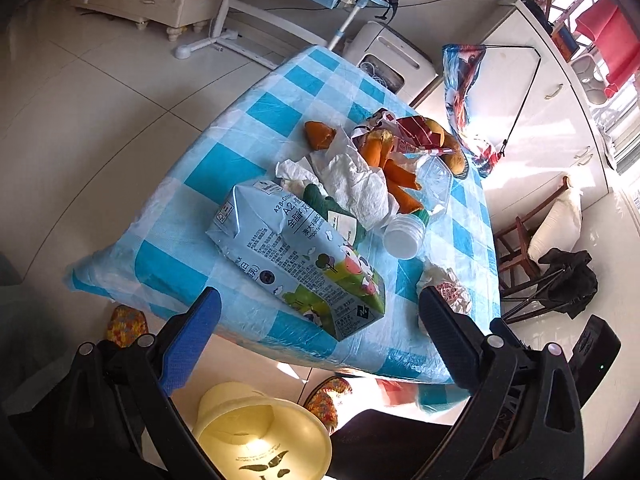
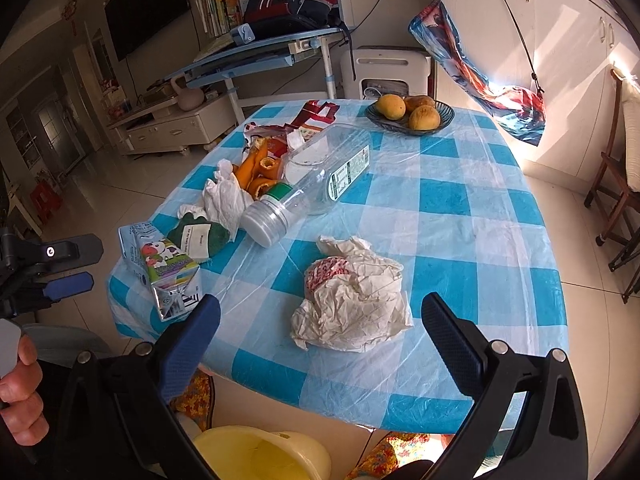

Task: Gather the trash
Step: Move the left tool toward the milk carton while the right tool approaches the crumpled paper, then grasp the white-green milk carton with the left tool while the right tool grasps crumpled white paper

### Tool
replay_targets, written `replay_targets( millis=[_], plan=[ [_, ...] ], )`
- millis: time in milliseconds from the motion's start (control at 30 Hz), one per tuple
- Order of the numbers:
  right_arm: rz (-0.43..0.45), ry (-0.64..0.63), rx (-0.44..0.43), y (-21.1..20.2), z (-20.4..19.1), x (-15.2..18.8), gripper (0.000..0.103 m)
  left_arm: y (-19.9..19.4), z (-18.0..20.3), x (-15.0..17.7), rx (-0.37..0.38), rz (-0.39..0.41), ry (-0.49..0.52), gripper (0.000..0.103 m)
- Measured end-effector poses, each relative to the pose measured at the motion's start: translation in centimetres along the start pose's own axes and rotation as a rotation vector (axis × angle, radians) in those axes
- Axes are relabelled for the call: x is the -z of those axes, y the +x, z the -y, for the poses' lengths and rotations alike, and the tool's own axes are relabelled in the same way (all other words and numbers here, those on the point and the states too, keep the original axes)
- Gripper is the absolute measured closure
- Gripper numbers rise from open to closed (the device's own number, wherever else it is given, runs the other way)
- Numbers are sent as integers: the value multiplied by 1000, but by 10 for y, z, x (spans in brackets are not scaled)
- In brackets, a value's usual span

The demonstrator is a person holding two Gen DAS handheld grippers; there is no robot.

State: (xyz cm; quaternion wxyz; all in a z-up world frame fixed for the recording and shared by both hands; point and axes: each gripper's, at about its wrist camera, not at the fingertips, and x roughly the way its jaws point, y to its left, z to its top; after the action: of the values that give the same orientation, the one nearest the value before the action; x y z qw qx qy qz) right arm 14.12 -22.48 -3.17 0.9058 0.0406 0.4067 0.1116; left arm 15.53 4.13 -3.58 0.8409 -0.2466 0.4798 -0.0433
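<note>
The left wrist view looks steeply down from above the near edge of the worktop (image 1: pixel 168 200), close over the milk carton (image 1: pixel 296 256). The right wrist view sits lower and looks more level across the worktop (image 2: pixel 460 208) toward the far wall — the crumpled paper (image 2: pixel 356 300) lies nearest. Both views share the carton (image 2: pixel 164 268), the clear bottle (image 2: pixel 312 184) and the yellow bin (image 1: pixel 260 432) below.

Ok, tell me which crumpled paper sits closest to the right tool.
The crumpled wrapper with red print, alone before the right tool; the white tissue lies among the peels.
</note>
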Motion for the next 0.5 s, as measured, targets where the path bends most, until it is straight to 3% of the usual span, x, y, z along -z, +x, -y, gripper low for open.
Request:
replay_targets(
  millis=[233,400,500],
  plan=[
    [-39,-12,10,18,4,-4,9,45,-1,-11,-60,-75,-64,20],
    [-78,-25,19,31,8,-3,29,55,-1,-18,-47,-83,-33,22],
    [-94,-15,3,36,12,-2,45,55,-3,-21,-1,-87,-20,34]
  ],
)
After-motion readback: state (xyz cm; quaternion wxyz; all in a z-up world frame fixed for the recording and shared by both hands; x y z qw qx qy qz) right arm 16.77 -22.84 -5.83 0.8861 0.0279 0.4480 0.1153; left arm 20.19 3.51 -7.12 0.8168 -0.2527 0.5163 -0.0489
